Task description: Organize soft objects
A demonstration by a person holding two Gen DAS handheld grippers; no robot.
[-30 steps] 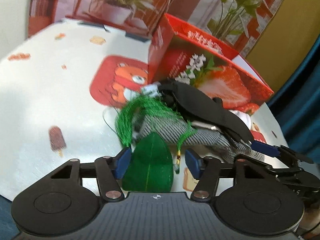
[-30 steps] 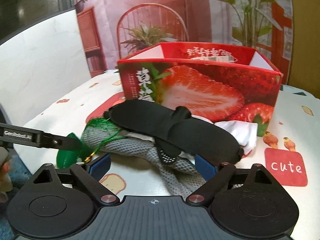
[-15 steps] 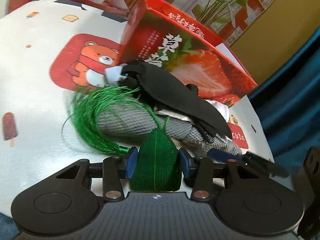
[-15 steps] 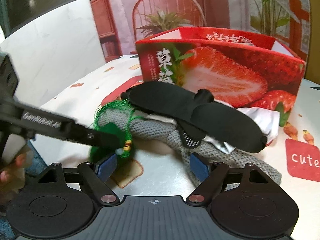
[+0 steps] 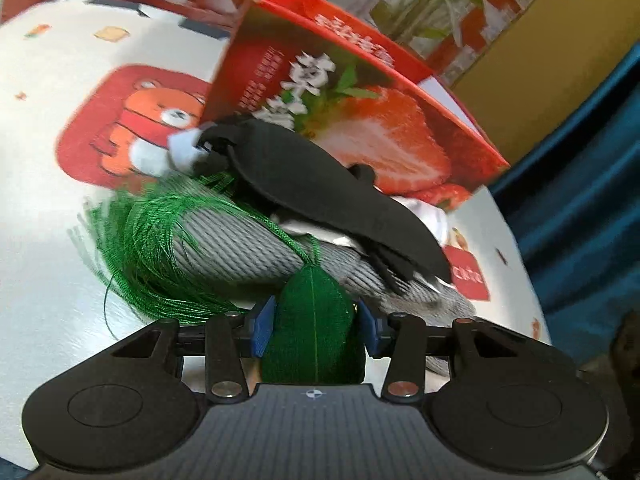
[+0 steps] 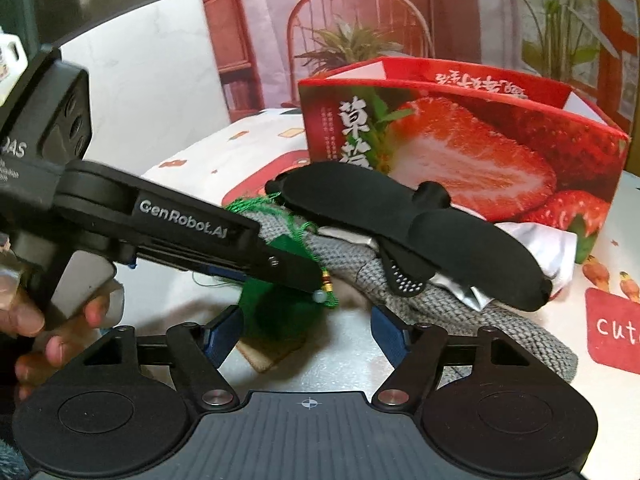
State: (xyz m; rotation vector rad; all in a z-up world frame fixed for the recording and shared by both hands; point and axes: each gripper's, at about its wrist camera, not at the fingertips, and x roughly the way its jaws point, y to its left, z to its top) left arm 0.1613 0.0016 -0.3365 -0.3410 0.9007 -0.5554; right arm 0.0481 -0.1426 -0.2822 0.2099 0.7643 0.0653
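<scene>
My left gripper [image 5: 314, 328] is shut on a green leaf-shaped pouch [image 5: 312, 320]. The pouch's green tassel [image 5: 148, 248] trails over a grey knit piece [image 5: 248, 248]. A black sleep mask [image 5: 320, 184] lies on top of the pile, in front of the red strawberry box [image 5: 360, 120]. In the right wrist view my right gripper [image 6: 307, 332] is open and its jaws are closing. The pouch [image 6: 276, 316] hangs just ahead of the gap, and neither pad touches it. The mask [image 6: 420, 232] and the knit [image 6: 460, 312] lie beyond.
A white cloth [image 6: 536, 244] is tucked under the mask by the box [image 6: 480, 152]. A person's hand [image 6: 40, 320] holds the left gripper's handle at the left. The tablecloth [image 5: 60, 160] has cartoon prints. A blue curtain [image 5: 580, 200] hangs past the table's right edge.
The left jaws have shut on the green pouch and carried it toward the right gripper. The right jaws have narrowed. The left gripper reaches farther into the right wrist view.
</scene>
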